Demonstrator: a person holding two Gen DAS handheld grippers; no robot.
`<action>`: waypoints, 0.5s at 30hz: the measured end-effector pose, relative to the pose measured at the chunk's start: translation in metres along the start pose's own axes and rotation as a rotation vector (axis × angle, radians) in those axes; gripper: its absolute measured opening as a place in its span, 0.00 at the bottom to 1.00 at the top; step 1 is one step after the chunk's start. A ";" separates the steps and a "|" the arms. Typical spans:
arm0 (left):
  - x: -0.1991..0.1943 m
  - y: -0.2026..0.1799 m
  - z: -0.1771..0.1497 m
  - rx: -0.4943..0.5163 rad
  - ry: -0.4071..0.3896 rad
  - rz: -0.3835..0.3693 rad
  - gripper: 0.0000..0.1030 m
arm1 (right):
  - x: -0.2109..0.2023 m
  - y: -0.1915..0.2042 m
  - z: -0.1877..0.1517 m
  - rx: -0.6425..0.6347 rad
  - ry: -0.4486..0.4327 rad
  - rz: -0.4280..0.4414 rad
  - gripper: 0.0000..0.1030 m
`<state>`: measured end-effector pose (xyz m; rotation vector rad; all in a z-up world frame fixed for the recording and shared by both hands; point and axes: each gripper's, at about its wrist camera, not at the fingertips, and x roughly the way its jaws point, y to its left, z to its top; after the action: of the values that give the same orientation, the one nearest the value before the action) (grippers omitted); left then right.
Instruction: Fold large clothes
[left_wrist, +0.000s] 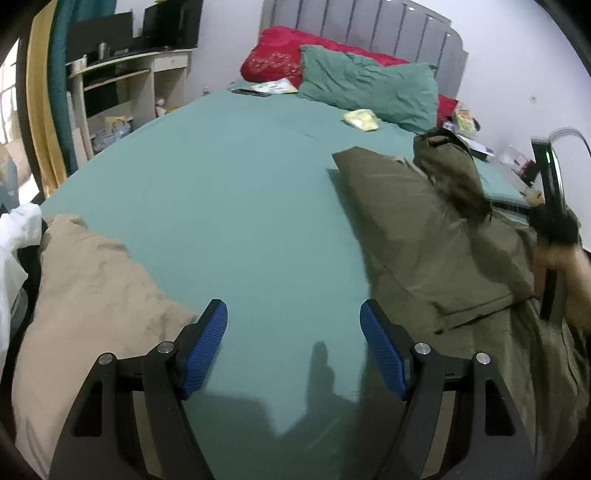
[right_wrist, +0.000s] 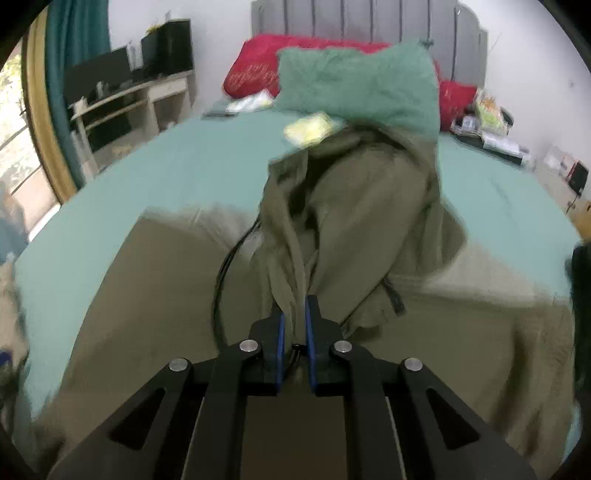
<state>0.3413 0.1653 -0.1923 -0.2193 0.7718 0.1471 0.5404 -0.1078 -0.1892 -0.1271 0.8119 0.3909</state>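
Coat: an olive-green coat (right_wrist: 362, 221) lies on the right half of the bed; one part is spread flat on the sheet, another part is lifted into a bunched fold that rises toward the pillows. A dark cord runs down its left side in the right wrist view.
Coat from the other side: in the left wrist view the same coat (left_wrist: 417, 229) lies to the right of the open fingers, its near edge just beside the right-hand pad, its raised part blurred.
Right gripper: the right gripper (right_wrist: 294, 314) is clenched on a pinch of the coat's fabric; the blue pads stand almost together with cloth pressed between them.
Left gripper: the left gripper (left_wrist: 293, 325) is spread wide above bare sheet, nothing between its blue pads.
Hand: a person's hand (left_wrist: 561, 266) shows blurred at the right edge of the left wrist view, holding the other tool beside the coat.
Bed: a teal sheet (left_wrist: 240, 192) covers it.
Beige garment: a tan piece of clothing (left_wrist: 92, 288) lies crumpled left of the left gripper.
Pillows: a green pillow (left_wrist: 369, 86) leans on a red one (left_wrist: 275, 51) at the grey headboard.
Small packet: a yellow packet (left_wrist: 361, 120) lies just in front of the green pillow.
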 end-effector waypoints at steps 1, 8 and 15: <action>0.000 -0.002 -0.001 0.003 -0.001 -0.003 0.76 | 0.001 0.005 -0.014 -0.001 0.035 -0.012 0.10; -0.004 -0.002 0.001 0.007 -0.006 -0.008 0.76 | -0.018 -0.001 0.002 -0.044 0.042 -0.008 0.67; 0.006 0.024 0.007 -0.082 -0.003 0.047 0.76 | -0.009 -0.012 0.100 -0.077 -0.035 -0.015 0.72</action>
<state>0.3450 0.1904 -0.1948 -0.2785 0.7692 0.2242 0.6079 -0.0954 -0.1143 -0.1978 0.7617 0.4093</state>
